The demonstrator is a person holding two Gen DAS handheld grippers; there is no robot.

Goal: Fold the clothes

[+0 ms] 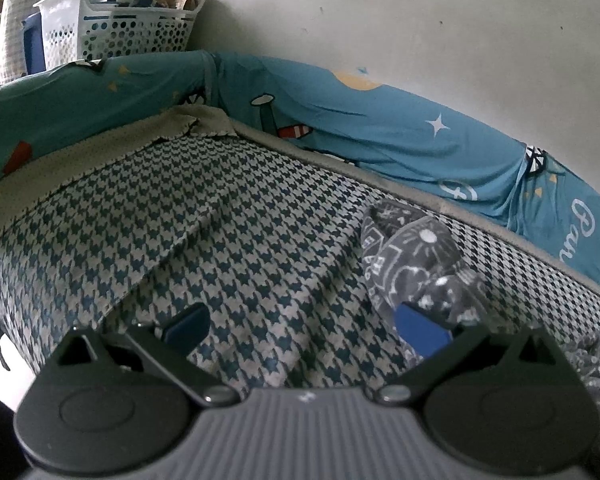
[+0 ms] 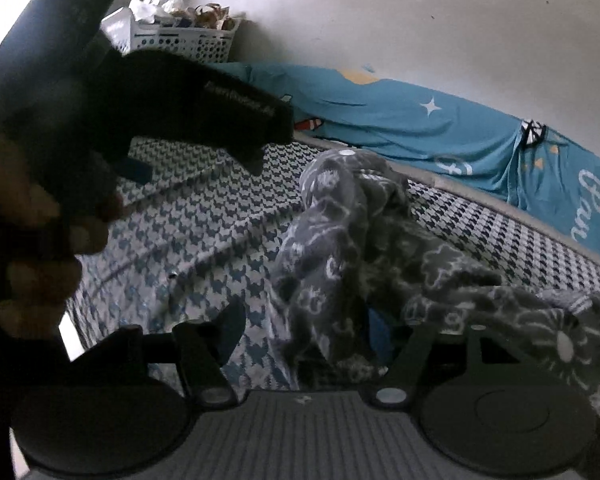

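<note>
A grey garment with a white flower print (image 2: 340,232) lies bunched on the houndstooth bed cover (image 2: 204,216). In the right wrist view it drapes over my right gripper's (image 2: 304,334) right-hand finger and spills off to the right. The jaws stand apart and the left finger (image 2: 228,332) is clear of the cloth. In the left wrist view the same garment (image 1: 412,252) sits by the right-hand blue pad (image 1: 420,332) of my left gripper (image 1: 304,326), which is wide open over the cover. The left gripper's black body (image 2: 160,100), held by a hand (image 2: 40,240), fills the right wrist view's left side.
A teal printed sheet (image 1: 380,132) covers a raised edge along the white wall (image 1: 420,20). A white perforated basket (image 1: 120,28) full of odds and ends stands at the back left. A beige cloth (image 1: 112,148) lies under the houndstooth cover (image 1: 180,220) at the far corner.
</note>
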